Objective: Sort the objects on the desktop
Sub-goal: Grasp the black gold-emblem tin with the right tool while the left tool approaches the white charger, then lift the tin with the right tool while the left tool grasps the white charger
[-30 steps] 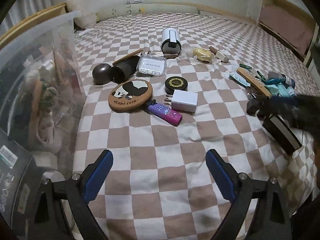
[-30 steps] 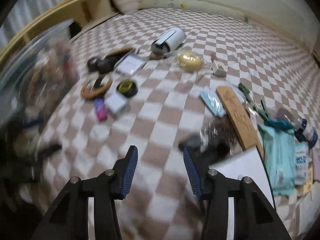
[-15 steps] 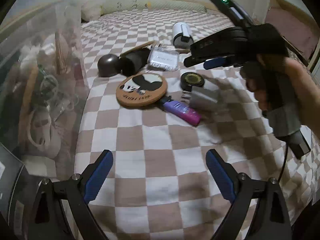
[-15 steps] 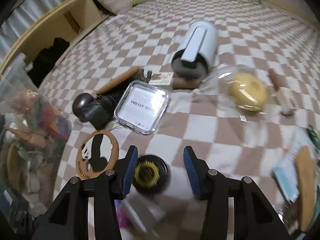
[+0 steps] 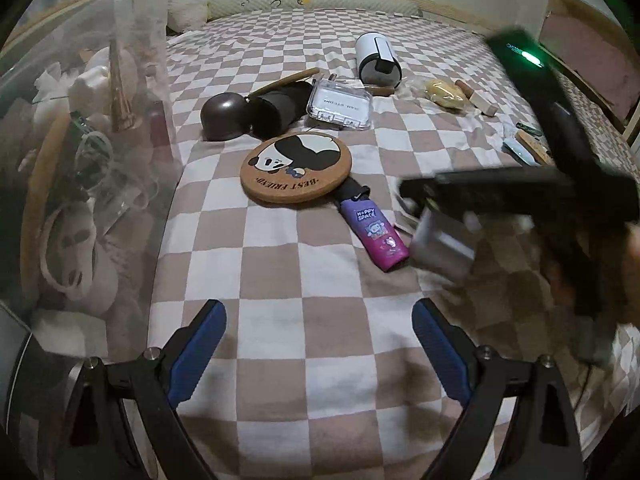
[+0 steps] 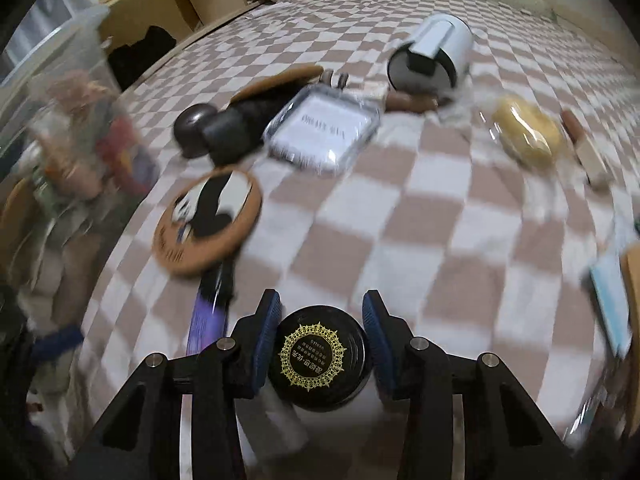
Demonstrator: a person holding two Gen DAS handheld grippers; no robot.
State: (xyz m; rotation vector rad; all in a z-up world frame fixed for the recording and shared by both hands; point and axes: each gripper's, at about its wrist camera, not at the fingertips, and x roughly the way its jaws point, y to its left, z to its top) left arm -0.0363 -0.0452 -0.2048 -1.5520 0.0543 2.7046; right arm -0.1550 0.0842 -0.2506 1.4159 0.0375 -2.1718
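- Right gripper [image 6: 322, 336], bottom centre of its own view: jaws closing around a round black tin with a gold emblem [image 6: 318, 358]; small gaps remain beside each blue pad.
- Left gripper [image 5: 318, 344], bottom of its view, spread wide over bare checkered blanket [image 5: 280, 280], holding nothing.
- Panda cork coaster [image 5: 296, 168] and purple lighter [image 5: 374, 232] lie mid-frame there.
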